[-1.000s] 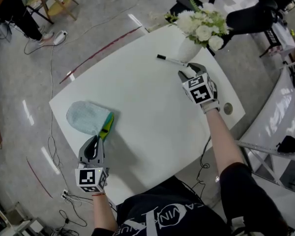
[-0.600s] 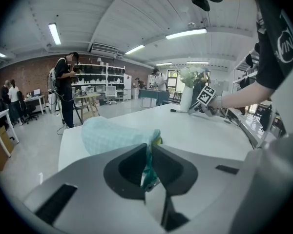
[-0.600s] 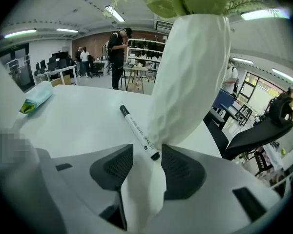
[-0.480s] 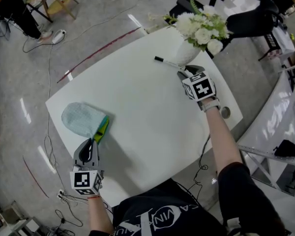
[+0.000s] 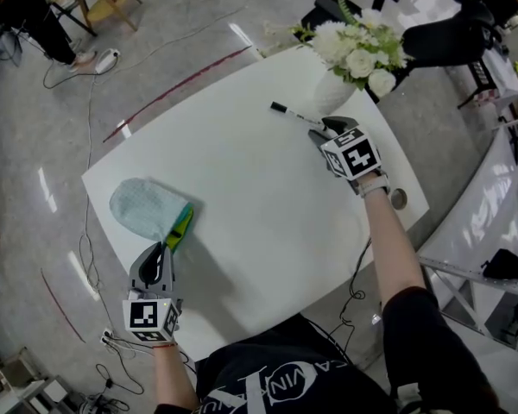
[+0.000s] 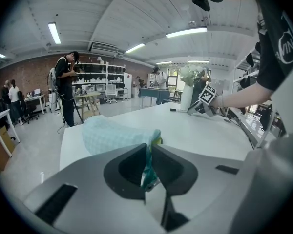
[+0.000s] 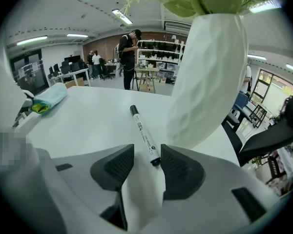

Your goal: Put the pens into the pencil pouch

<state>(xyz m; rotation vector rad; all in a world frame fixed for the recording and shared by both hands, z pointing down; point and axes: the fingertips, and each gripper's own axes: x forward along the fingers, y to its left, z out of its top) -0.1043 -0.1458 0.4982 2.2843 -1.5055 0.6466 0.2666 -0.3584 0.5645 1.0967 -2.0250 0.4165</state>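
Arms spread over the white table [image 5: 242, 197], a gripper at each end.
At seven o'clock the left gripper [image 5: 161, 250] pinches the pencil pouch [image 5: 147, 208] edge in narrow jaws, plain only in its own view. At one o'clock the right gripper [image 5: 325, 128] tilts down, its jaws wide astride the pen [image 7: 144, 135] tip, seemingly untouched.

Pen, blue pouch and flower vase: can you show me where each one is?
Marker pen [image 5: 295, 114]: head view, middle of its white barrel.
Pencil pouch [image 5: 142, 210]: head view, middle of its light blue fabric.
Vase [image 7: 205, 82]: right gripper view, its white body.
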